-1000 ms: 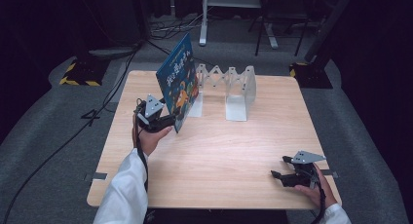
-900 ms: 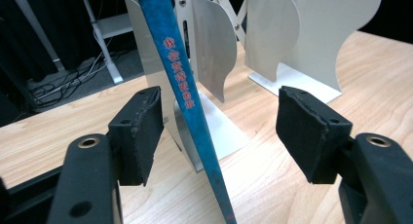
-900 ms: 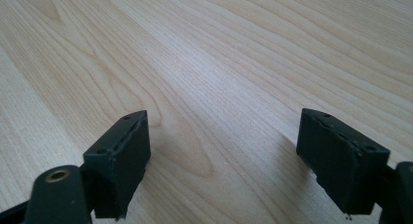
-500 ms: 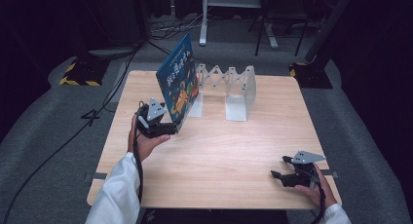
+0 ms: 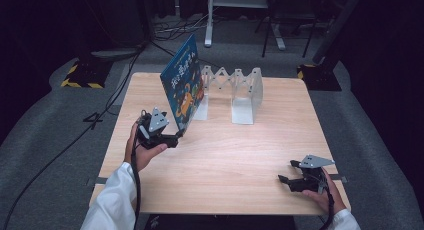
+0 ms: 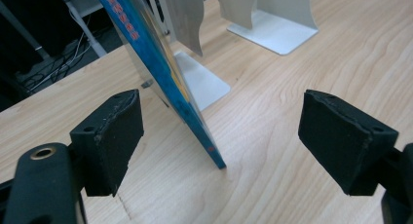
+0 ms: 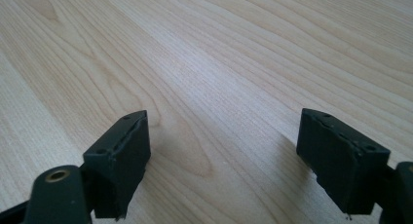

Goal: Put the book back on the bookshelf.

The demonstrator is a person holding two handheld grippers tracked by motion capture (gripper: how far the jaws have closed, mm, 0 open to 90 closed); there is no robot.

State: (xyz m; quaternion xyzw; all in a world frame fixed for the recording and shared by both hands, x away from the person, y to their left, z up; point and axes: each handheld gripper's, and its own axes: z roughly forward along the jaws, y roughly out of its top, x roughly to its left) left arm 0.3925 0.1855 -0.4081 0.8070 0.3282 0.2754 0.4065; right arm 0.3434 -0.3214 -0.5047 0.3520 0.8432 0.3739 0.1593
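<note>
1. Here, the blue book (image 5: 182, 87) is standing tilted on the table (image 5: 240, 155), leaning against the white bookend rack (image 5: 235, 90), so it needs no support.
2. Your left gripper (image 6: 219, 136) is framing its lower corner, jaws spread, touching nothing.
3. Your right gripper (image 5: 292, 181) is idling near the table's front edge, jaws spread, empty.
</note>
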